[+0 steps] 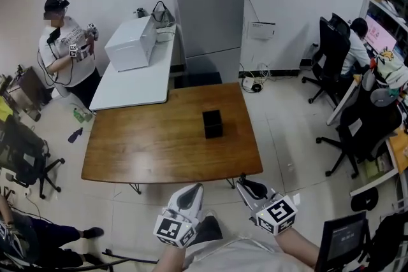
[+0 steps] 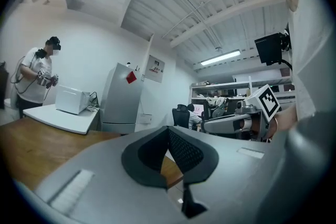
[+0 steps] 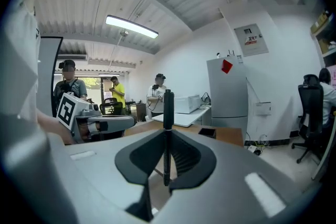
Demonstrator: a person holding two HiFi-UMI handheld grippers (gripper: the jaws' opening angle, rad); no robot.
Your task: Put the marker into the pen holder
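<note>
Marker [image 3: 168, 107] stands upright, clamped in our right gripper's [image 3: 167, 134] jaws. Our left gripper's [image 2: 169, 131] jaws are closed and empty. Holder [image 1: 212, 123] sits on table [image 1: 153, 150].

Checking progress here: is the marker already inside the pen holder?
No, the marker stands clamped in the right gripper, away from the pen holder.

Pen holder [image 1: 212, 123] on table [image 1: 140, 150], right of centre.
</note>
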